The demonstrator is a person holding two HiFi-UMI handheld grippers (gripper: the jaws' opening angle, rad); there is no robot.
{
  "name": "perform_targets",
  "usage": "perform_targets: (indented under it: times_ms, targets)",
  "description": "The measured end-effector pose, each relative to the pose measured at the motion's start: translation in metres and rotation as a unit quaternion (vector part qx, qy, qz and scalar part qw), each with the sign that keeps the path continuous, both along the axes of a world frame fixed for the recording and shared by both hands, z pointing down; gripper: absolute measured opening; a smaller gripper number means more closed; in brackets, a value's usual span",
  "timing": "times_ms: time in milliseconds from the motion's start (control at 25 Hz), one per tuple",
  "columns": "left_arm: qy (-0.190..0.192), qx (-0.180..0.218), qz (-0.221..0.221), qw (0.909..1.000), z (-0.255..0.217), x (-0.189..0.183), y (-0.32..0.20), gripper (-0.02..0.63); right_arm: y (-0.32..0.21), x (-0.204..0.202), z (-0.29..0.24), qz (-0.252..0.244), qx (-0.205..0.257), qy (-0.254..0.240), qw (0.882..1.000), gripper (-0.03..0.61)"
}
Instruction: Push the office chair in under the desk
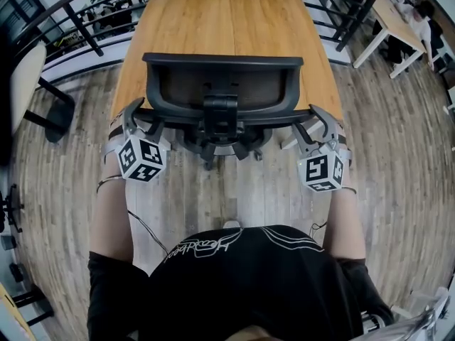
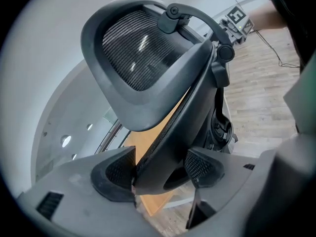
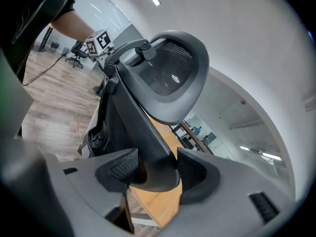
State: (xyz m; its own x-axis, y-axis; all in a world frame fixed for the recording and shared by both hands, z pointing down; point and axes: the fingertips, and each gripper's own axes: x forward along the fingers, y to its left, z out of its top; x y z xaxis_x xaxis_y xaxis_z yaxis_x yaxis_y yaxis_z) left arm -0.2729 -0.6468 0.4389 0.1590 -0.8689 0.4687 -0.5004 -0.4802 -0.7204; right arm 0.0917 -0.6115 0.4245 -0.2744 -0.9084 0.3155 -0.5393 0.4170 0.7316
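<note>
A black mesh-backed office chair (image 1: pixel 222 91) stands at the near edge of a wooden desk (image 1: pixel 227 27), its back toward me and its seat under the desktop. My left gripper (image 1: pixel 136 114) is shut on the left edge of the chair back frame (image 2: pixel 173 132). My right gripper (image 1: pixel 317 119) is shut on the right edge of the chair back frame (image 3: pixel 148 142). Above both grips rises the mesh headrest (image 2: pixel 133 48) (image 3: pixel 170 73). The chair's base (image 1: pixel 220 148) shows partly below the back.
Wood-plank floor (image 1: pixel 234 197) lies between me and the desk. A railing (image 1: pixel 85 20) runs behind the desk. Another chair (image 1: pixel 25 77) stands at the far left and a white table (image 1: pixel 394 27) at the far right.
</note>
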Motion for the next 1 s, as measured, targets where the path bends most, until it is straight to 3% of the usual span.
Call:
perform_targets:
  times_ms: [320,440,600,680,760,920,1000]
  targets:
    - [0.04,0.011,0.02,0.999,-0.01,-0.004,0.01,0.301,0.001,0.001,-0.003,0.031,-0.001,0.023,0.999,0.261]
    - [0.098,0.035,0.011,0.9946,-0.032,-0.011,0.032,0.304,0.018,0.004,-0.015,0.038,0.009,-0.002,0.999,0.267]
    - [0.185,0.074,0.003,0.98,-0.064,-0.004,0.085,0.302,0.06,-0.01,-0.03,0.023,0.0,-0.055,0.998,0.265]
    - [0.237,0.064,0.02,0.9691,-0.075,0.019,0.115,0.302,0.086,-0.028,-0.038,-0.005,-0.009,-0.093,0.996,0.265]
    - [0.301,0.037,0.041,0.9519,-0.083,0.045,0.146,0.301,0.114,-0.045,-0.042,-0.032,-0.025,-0.139,0.99,0.265]
    - [0.416,-0.027,0.071,0.906,-0.089,0.087,0.205,0.288,0.169,-0.069,-0.044,-0.083,-0.064,-0.203,0.974,0.264]
    - [0.454,-0.052,0.081,0.8857,-0.09,0.102,0.238,0.212,0.201,-0.081,-0.049,-0.117,-0.079,-0.243,0.96,0.264]
